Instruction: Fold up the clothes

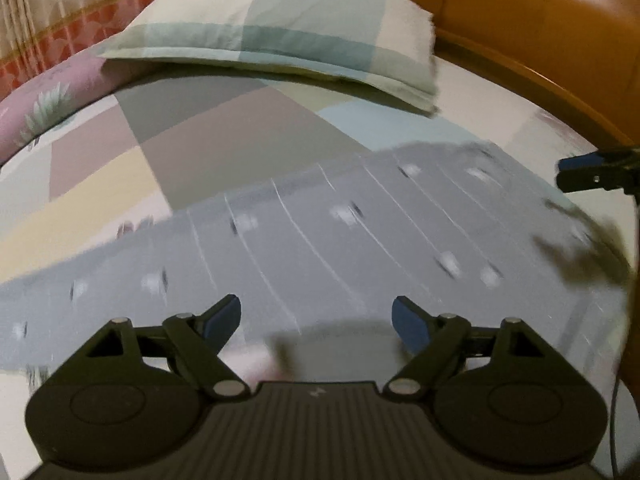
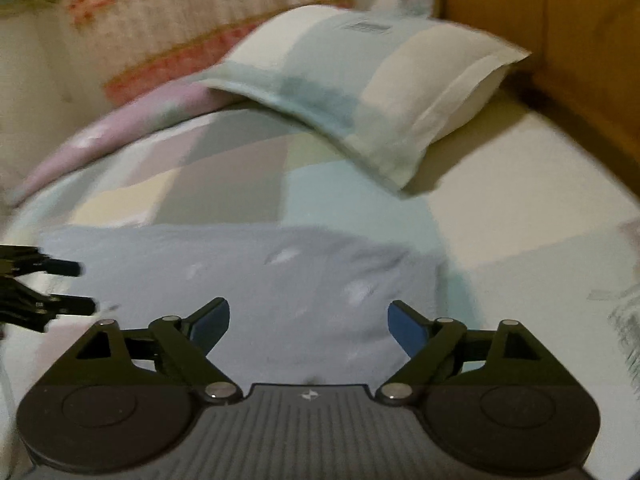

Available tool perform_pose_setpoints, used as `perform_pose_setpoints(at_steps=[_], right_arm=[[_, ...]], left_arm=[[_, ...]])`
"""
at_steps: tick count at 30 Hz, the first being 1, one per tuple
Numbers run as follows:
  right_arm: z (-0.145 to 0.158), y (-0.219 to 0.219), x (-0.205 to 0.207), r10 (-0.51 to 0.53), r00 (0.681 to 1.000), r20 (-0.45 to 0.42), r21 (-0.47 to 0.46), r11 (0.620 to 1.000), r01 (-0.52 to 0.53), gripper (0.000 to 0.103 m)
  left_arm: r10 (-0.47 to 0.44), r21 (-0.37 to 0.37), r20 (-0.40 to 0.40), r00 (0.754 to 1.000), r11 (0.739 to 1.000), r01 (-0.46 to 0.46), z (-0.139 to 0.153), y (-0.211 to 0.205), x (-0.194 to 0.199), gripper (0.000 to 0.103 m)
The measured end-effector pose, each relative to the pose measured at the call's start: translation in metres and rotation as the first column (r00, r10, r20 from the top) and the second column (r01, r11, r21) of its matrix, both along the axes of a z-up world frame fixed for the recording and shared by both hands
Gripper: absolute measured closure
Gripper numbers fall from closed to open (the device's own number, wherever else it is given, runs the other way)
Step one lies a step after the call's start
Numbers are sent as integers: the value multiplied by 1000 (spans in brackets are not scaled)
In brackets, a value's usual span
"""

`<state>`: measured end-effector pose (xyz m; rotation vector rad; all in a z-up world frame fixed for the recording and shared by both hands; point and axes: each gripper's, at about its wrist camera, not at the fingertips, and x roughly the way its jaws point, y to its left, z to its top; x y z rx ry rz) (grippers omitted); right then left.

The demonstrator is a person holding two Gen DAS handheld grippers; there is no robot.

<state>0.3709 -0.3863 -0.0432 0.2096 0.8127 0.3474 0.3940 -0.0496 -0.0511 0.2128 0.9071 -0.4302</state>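
A grey garment point(image 1: 320, 232) with thin white stripes and small white marks lies flat on the bed; it also shows in the right wrist view point(image 2: 256, 280). My left gripper point(image 1: 316, 320) is open and empty, just above the garment's near edge. My right gripper point(image 2: 308, 324) is open and empty over the garment's near part. The right gripper's fingers point(image 1: 592, 172) show at the right edge of the left wrist view. The left gripper's fingers point(image 2: 64, 288) show at the left edge of the right wrist view.
A checked pillow point(image 1: 280, 32) lies at the head of the bed, also in the right wrist view point(image 2: 360, 92). A patchwork sheet point(image 1: 120, 160) covers the bed. A wooden headboard point(image 1: 540, 20) runs along the right. A pink quilt point(image 1: 48, 92) and a curtain are at the left.
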Motion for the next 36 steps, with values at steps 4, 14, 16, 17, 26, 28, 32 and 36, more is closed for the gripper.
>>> perform_pose_setpoints(at_steps=[4, 14, 16, 17, 26, 28, 32, 36], right_arm=[[-23, 8, -38, 34, 996, -79, 73, 997, -28, 11], [-66, 17, -112, -16, 994, -111, 70, 997, 24, 8], [-61, 19, -121, -14, 993, -121, 43, 999, 19, 8], [-58, 21, -124, -20, 991, -131, 28, 999, 24, 8], [-37, 73, -150, 21, 999, -35, 6, 1000, -21, 8], [-39, 84, -154, 33, 999, -29, 8, 999, -33, 8], [-43, 98, -166, 65, 998, -26, -12, 998, -65, 8], [-38, 112, -179, 142, 990, 15, -63, 988, -141, 8]], left_arm=[[-5, -10, 0, 1000, 1000, 5, -3, 4, -56, 20], [73, -78, -13, 997, 994, -74, -62, -5, -137, 20], [79, -65, -19, 997, 995, -80, -58, -4, -145, 20], [82, -77, -28, 996, 994, -84, -55, -2, -148, 20], [71, -192, -1, 998, 979, -69, -39, -5, -169, 19], [66, -184, -40, 997, 980, -72, -50, -10, -171, 19], [89, -178, -54, 995, 979, -97, -64, -8, -186, 19], [168, -198, -75, 983, 964, -180, -50, 13, -195, 18]])
